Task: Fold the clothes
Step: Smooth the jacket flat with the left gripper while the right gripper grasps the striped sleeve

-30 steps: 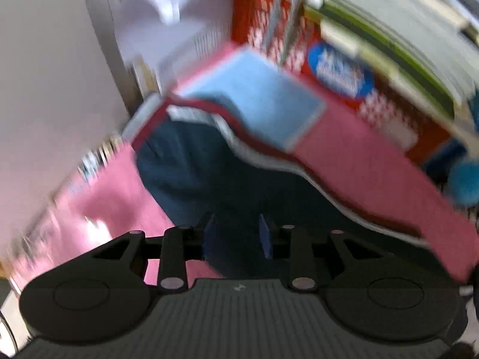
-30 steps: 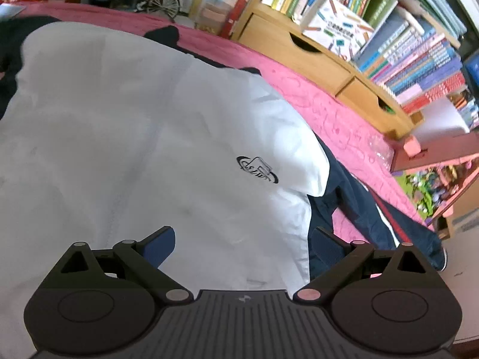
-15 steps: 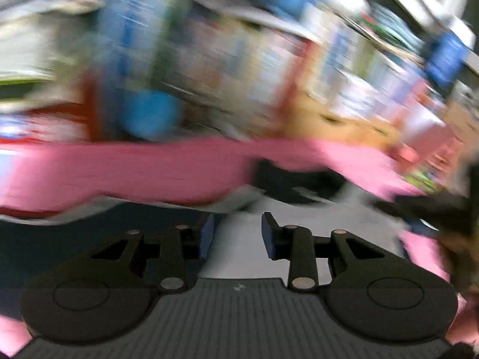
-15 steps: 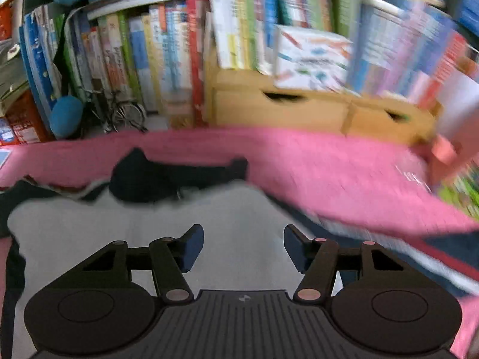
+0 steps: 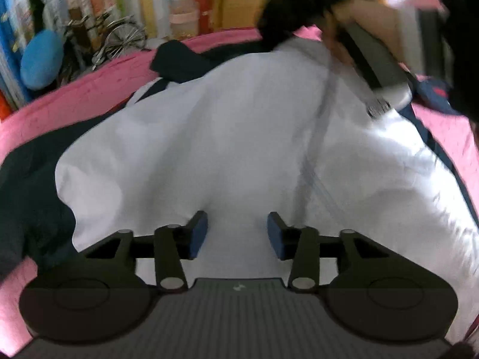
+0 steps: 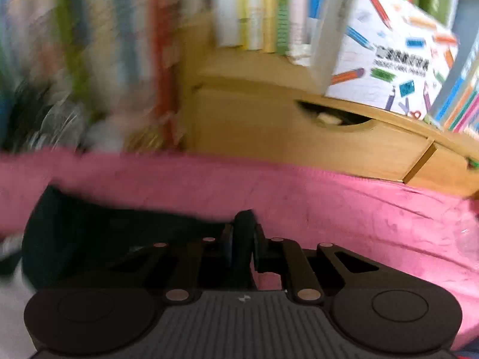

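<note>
**Dark collar pinched, white jacket still spread wide**

Pink bedding (image 5: 89,83) covers the bed, with rows of books (image 6: 263,9) and a wooden drawer box (image 6: 299,137) behind it. On the bed lies a white jacket (image 5: 224,137) with dark blue parts, spread out flat and wide. Its zip line (image 5: 317,137) runs up the middle.

The left gripper (image 5: 237,233) hangs over the near edge of the jacket. Its jaws are apart and hold nothing. The right gripper (image 6: 242,242) is at the far end, and its jaws are squeezed tight on a bit of dark cloth (image 6: 119,239), which looks like the collar.

What could go wrong? The right gripper has only a small bit of cloth, so a quick pull could make it slip out. One end lifted alone could make the jacket bunch up and fold crooked. The jacket looks smooth and slippery, so it may slide on the bedding. Both views are blurry, which hints at fast moving, and fast moving makes a messy fold. The left jaws could also grab the bedding along with the jacket.
</note>
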Demonstrator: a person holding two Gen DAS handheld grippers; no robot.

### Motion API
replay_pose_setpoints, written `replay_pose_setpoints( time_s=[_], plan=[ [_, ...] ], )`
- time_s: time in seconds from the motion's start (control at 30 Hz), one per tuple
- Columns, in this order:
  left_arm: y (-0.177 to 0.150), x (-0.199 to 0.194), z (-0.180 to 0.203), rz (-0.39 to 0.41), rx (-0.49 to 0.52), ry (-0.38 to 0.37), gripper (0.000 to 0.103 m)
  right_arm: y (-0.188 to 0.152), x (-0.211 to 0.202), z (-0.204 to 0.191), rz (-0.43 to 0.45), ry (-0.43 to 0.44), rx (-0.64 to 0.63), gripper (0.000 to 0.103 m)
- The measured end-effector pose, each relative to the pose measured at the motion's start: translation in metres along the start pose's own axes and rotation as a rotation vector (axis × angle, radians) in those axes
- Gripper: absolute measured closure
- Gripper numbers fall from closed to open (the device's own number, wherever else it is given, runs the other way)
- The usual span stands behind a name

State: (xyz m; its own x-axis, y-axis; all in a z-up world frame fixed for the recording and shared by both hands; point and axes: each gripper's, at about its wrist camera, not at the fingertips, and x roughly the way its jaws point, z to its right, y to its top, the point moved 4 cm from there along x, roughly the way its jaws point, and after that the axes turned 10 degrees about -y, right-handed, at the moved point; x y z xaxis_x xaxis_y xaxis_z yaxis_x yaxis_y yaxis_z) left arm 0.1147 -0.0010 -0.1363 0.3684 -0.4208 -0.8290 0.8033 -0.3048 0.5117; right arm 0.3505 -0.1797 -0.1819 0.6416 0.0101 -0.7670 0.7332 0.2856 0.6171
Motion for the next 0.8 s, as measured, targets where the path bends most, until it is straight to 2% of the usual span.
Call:
replay_pose_setpoints(
  time_s=[0.03,0.07,0.1,0.13,0.17,0.2,0.27,0.3,0.33,0.37,0.4,0.43,0.47,0.57,0.63,0.67,0.7,0.77,0.8],
  plan=[
    [-0.001,0.001,0.003,-0.001,0.018,0.011,0.051,0.006,-0.008,0.002,0.035,0.005,0.030,0.083],
    [-0.002,0.003,0.006,-0.002,0.036,0.021,0.049,0.009,-0.023,0.002,0.090,0.030,0.045,0.075],
    [-0.002,0.003,0.009,0.004,0.031,0.024,0.045,0.011,-0.038,0.001,0.149,0.062,0.057,0.057],
    [-0.003,0.003,0.010,0.011,0.020,0.026,0.042,0.011,-0.056,-0.005,0.196,0.135,0.044,0.042],
    [-0.005,0.003,0.010,0.018,0.012,0.025,0.041,0.010,-0.068,-0.014,0.214,0.222,0.004,0.012],
    [-0.005,0.003,0.010,0.022,0.002,0.023,0.038,0.007,-0.072,-0.029,0.190,0.288,-0.052,0.003],
    [-0.003,0.002,0.011,0.030,-0.013,0.020,0.032,-0.001,-0.074,-0.061,0.119,0.405,-0.172,0.003],
    [-0.001,0.001,0.012,0.032,-0.019,0.018,0.030,-0.005,-0.075,-0.077,0.083,0.464,-0.232,0.008],
    [-0.001,0.002,0.013,0.030,-0.017,0.022,0.028,-0.009,-0.066,-0.089,0.052,0.457,-0.270,0.018],
    [-0.002,0.002,0.014,0.029,-0.015,0.026,0.027,-0.012,-0.054,-0.100,0.022,0.430,-0.299,0.066],
    [-0.002,0.003,0.015,0.027,-0.008,0.032,0.026,-0.015,-0.043,-0.110,-0.008,0.403,-0.329,0.093],
    [-0.003,0.003,0.015,0.032,-0.009,0.034,0.026,-0.012,-0.031,-0.115,-0.013,0.390,-0.304,0.093],
    [-0.003,0.003,0.015,0.037,-0.011,0.035,0.026,-0.004,-0.024,-0.115,0.020,0.366,-0.273,0.094],
    [-0.004,0.003,0.014,0.052,-0.023,0.034,0.026,0.015,-0.020,-0.115,0.141,0.321,-0.227,0.094],
    [-0.003,0.004,0.014,0.055,-0.034,0.030,0.026,0.025,-0.021,-0.115,0.221,0.309,-0.214,0.090],
    [-0.003,0.004,0.013,0.054,-0.041,0.025,0.026,0.025,-0.027,-0.111,0.235,0.324,-0.203,0.079],
    [-0.002,0.004,0.013,0.053,-0.051,0.018,0.026,0.024,-0.035,-0.105,0.241,0.346,-0.190,0.058],
    [-0.001,0.001,0.007,0.056,-0.090,-0.001,0.025,0.014,-0.059,-0.081,0.270,0.384,-0.145,0.027],
    [0.000,0.000,0.004,0.058,-0.109,-0.011,0.025,0.007,-0.072,-0.067,0.291,0.390,-0.113,0.025]
  ],
)
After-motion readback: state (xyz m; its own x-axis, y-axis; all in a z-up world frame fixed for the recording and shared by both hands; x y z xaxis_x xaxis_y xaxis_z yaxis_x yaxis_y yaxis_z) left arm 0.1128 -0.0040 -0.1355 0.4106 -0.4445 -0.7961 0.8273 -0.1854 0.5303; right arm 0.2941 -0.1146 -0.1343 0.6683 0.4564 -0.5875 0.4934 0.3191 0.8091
